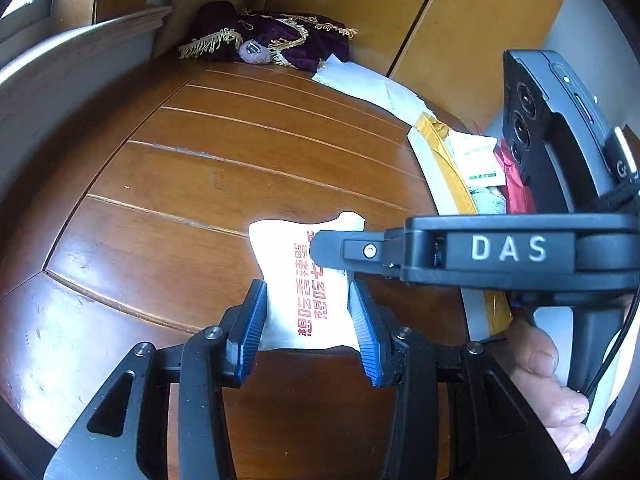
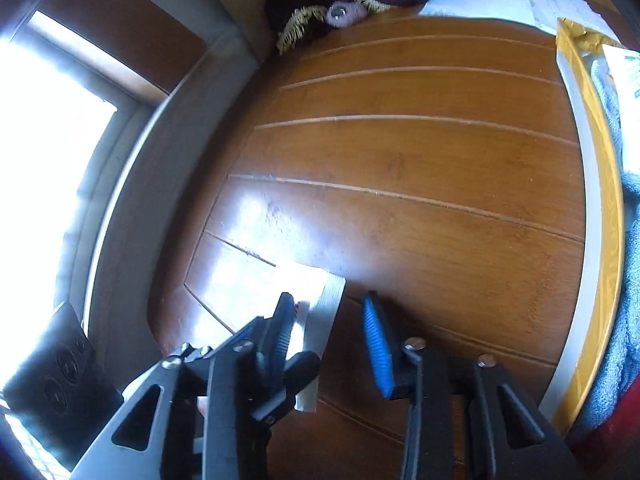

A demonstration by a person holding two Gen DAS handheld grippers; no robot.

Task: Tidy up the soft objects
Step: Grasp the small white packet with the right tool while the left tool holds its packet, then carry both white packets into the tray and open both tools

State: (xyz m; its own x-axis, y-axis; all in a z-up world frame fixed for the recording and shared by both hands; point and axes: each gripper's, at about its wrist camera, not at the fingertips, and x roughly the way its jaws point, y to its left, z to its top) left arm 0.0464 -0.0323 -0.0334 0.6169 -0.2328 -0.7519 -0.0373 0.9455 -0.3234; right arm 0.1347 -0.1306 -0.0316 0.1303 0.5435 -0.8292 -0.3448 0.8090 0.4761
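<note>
A soft white packet [image 1: 304, 292] with red characters lies on the brown wooden table [image 1: 224, 160]. My left gripper [image 1: 308, 304] is shut on it, its blue pads pressing in both sides of the packet. The right gripper's black finger [image 1: 332, 250] reaches in from the right over the packet's top edge. In the right wrist view my right gripper [image 2: 328, 300] is open, and the packet [image 2: 324, 308] sits by its left finger. A black finger of the left gripper [image 2: 300, 368] shows below it. The packet's lower part is hidden there.
A purple velvet cloth with gold fringe [image 1: 276, 36] is heaped at the table's far end beside white papers [image 1: 360, 80]. A yellow-rimmed container [image 2: 600, 200] at the right edge holds a grey towel [image 2: 628, 300] and red cloth [image 1: 516, 184]. A hand [image 1: 540, 380] grips the right handle.
</note>
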